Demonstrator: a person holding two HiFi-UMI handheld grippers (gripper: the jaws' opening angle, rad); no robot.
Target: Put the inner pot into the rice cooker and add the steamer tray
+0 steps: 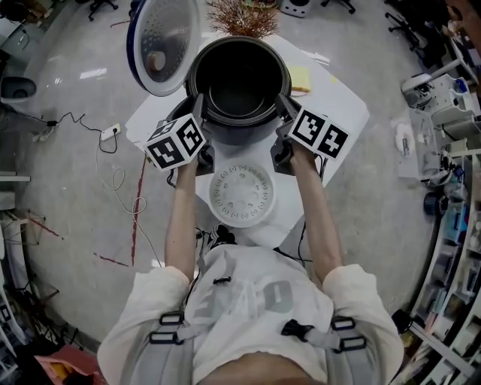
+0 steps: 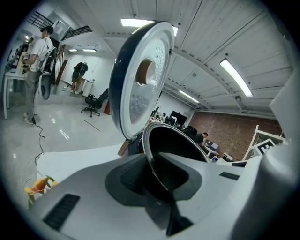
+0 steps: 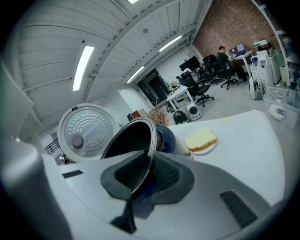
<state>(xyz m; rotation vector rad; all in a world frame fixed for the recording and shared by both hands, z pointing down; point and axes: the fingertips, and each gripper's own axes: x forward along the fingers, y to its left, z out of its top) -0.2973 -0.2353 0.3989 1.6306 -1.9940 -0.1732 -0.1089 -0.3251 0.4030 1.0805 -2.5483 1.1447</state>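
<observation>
The dark inner pot (image 1: 237, 94) sits low inside the dark blue rice cooker (image 1: 242, 137), whose lid (image 1: 161, 41) stands open at the back left. My left gripper (image 1: 197, 113) is shut on the pot's left rim (image 2: 151, 145), and my right gripper (image 1: 284, 109) is shut on its right rim (image 3: 151, 140). In the left gripper view the thin rim runs between the left gripper's (image 2: 157, 183) dark pads. The right gripper (image 3: 140, 176) grips in the same way. The white perforated steamer tray (image 1: 240, 195) lies flat on the table, in front of the cooker, between my forearms.
A slice of bread on a small plate (image 3: 200, 139) lies right of the cooker on the white table (image 1: 342, 113). A dried plant (image 1: 242, 15) stands behind the cooker. Cables run over the floor at the left (image 1: 105, 143). Shelves line the right side (image 1: 451, 188).
</observation>
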